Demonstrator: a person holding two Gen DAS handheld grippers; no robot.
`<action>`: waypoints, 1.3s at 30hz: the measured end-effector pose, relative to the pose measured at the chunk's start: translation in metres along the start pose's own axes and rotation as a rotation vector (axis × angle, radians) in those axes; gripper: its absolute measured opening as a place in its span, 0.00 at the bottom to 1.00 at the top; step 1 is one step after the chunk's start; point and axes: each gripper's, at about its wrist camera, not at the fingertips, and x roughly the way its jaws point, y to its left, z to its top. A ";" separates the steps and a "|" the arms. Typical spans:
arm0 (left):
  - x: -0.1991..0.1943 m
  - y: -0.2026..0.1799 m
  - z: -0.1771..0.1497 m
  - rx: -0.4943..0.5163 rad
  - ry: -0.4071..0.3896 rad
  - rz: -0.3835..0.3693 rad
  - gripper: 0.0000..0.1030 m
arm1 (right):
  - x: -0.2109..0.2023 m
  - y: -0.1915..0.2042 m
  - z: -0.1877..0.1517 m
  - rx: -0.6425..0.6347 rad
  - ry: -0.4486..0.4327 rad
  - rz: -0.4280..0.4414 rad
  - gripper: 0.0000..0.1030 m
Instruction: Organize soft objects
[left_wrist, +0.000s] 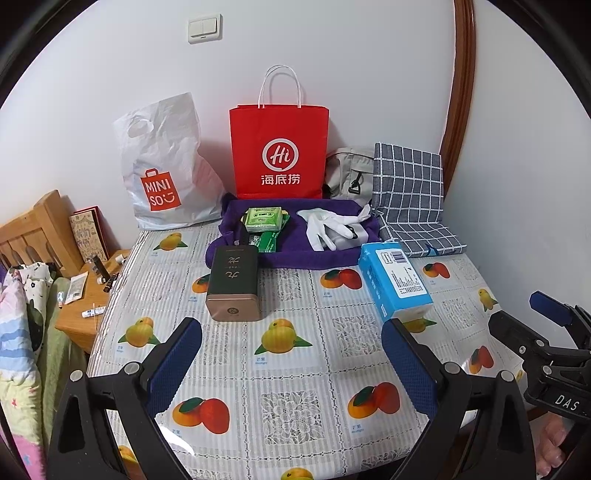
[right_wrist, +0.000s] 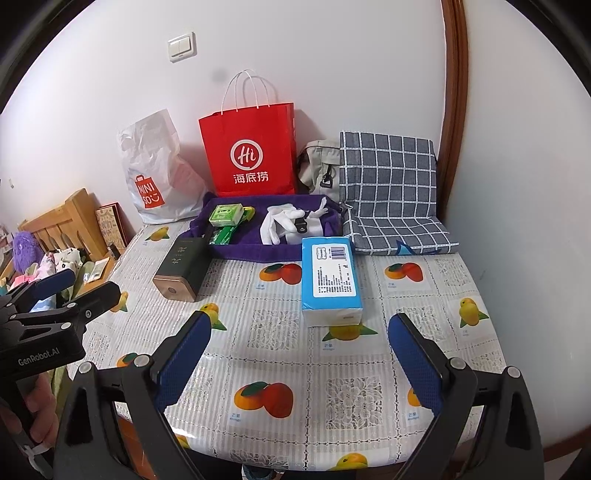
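The left gripper (left_wrist: 291, 350) and the right gripper (right_wrist: 299, 347) both hover with jaws wide apart and empty above the fruit-print tablecloth (right_wrist: 295, 387). Just ahead of the right one lies a blue tissue pack (right_wrist: 330, 273); left of it is a dark tea tin (left_wrist: 232, 282). Behind, a purple towel (left_wrist: 291, 254) holds white gloves (left_wrist: 328, 225) and a green tissue packet (left_wrist: 264, 218), before a red paper bag (left_wrist: 279, 151).

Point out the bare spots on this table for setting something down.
Free: the front tablecloth between both open grippers and the blue tissue pack; also the gap between that pack and the dark tin. Crowded: the purple tray and bags along the wall.
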 end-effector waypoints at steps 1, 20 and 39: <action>0.000 0.000 0.000 -0.001 0.001 0.001 0.96 | 0.000 0.000 0.000 0.000 0.001 -0.001 0.93; 0.001 0.001 -0.003 -0.006 0.002 0.004 0.96 | -0.003 0.003 0.002 -0.005 -0.006 0.003 0.93; 0.003 0.003 -0.005 -0.020 0.007 0.004 0.96 | 0.000 0.007 0.003 -0.003 -0.007 0.011 0.93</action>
